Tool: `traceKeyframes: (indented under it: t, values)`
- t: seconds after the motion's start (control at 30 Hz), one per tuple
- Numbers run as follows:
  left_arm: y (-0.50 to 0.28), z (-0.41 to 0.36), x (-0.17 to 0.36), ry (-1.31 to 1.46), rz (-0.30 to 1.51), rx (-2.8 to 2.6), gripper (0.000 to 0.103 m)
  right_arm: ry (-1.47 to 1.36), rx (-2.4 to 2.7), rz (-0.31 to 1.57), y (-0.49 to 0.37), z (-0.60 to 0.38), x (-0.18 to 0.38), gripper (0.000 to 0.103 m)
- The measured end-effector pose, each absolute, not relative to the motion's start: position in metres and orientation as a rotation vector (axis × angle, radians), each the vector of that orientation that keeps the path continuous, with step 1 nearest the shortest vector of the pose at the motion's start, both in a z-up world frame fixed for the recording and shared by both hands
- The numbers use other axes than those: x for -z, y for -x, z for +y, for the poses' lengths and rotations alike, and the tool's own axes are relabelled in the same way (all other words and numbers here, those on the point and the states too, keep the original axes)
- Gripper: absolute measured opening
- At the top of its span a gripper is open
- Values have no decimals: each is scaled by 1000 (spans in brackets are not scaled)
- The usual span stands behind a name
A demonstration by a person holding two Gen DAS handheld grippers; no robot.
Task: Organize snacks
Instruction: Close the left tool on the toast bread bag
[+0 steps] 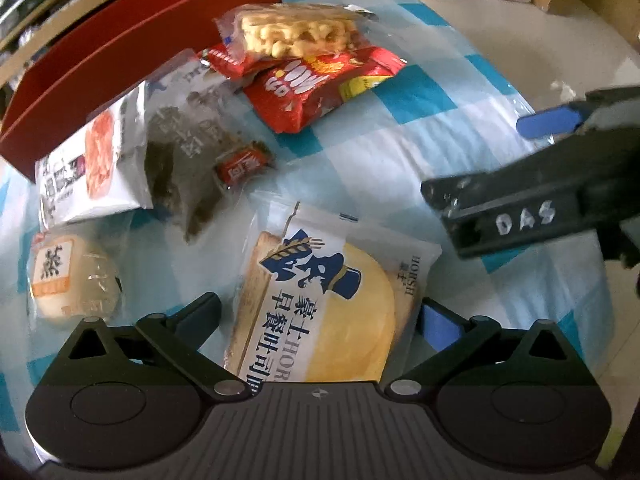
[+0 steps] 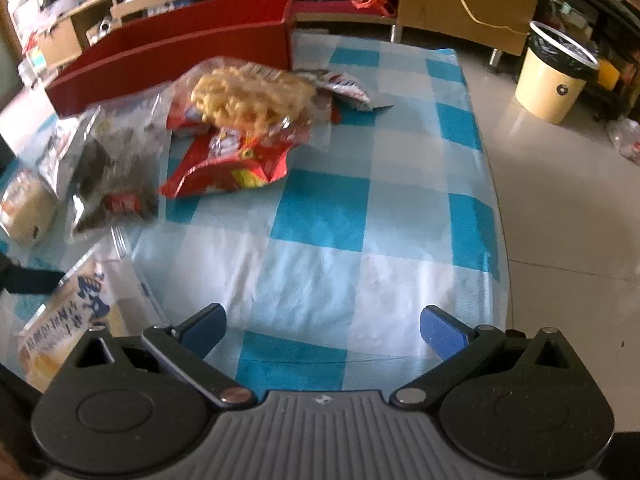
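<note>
A toast packet (image 1: 320, 300) with blue lettering lies on the checked tablecloth (image 1: 400, 152). My left gripper (image 1: 318, 320) is open, one finger on each side of the packet's near end. Behind it lie a wrapped round bun (image 1: 72, 280), a white packet with an orange picture (image 1: 92, 160), a clear bag of dark snack (image 1: 188, 152), red packets (image 1: 316, 88) and a clear pack of yellow puffed snack (image 1: 296, 32). A long red box (image 1: 120, 40) stands at the back left. My right gripper (image 2: 322, 328) hangs open over bare cloth, to the right of the toast packet (image 2: 68, 312).
The table's right edge (image 2: 500, 240) drops to a tiled floor. A cream waste bin (image 2: 552, 80) stands on the floor at the back right. Wooden shelves and cardboard boxes line the back. Open cloth (image 2: 340, 220) lies right of the snack pile (image 2: 240, 120).
</note>
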State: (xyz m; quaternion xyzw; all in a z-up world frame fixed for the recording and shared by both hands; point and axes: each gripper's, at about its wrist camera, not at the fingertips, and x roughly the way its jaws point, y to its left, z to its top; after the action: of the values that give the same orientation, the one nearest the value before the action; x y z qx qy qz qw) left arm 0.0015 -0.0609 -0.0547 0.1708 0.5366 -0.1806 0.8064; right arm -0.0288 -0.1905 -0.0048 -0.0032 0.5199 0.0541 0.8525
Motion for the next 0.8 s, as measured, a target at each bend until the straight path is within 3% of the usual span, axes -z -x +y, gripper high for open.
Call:
traceKeyframes:
  t: [0.43,0.8]
  values:
    - [11,-36,40,-288,1164,356,88,-16,-93,1090,25,-190,8,103]
    - [14,-12,32,-220,1190,321,89,-17,-83,1077,27,-189,7,103]
